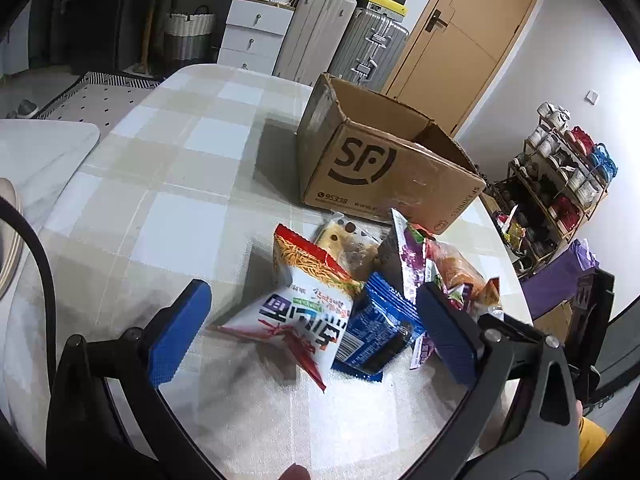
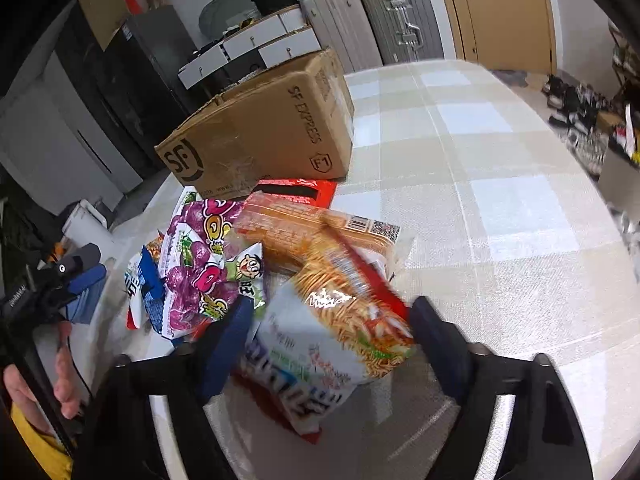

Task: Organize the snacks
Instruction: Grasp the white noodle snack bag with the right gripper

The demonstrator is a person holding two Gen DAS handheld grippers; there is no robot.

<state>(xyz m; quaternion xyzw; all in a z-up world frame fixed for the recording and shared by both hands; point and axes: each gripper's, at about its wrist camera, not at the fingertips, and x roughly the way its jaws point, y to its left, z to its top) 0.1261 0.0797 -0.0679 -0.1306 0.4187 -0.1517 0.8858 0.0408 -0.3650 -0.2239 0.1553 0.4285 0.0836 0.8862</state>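
Several snack packets lie heaped on the checked tablecloth (image 1: 160, 168), just in front of an open cardboard box (image 1: 384, 168) that stands at the far side of the pile.

The right gripper (image 2: 332, 336) straddles the white noodle-snack bag (image 2: 320, 340), with one blue pad on each side of it. The picture is blurred there, so it is hard to say whether the pads already press on the bag; they look close to it, with the bag bulging between them. The left gripper (image 1: 316, 328) stands wide open over the near edge of the pile, holding nothing, with the same white bag and a blue packet (image 1: 376, 332) lying between its pads.

Risk lies mostly in the bag itself. It is puffy and slick, so a pinch on the air-filled middle could let it slide out or crush the contents. It also leans on the purple candy packet (image 2: 192, 264) and the orange packet (image 2: 288, 228), so lifting it could drag those neighbours off the heap, perhaps toward the left table edge. Both grippers are near the same bag and could knock together.
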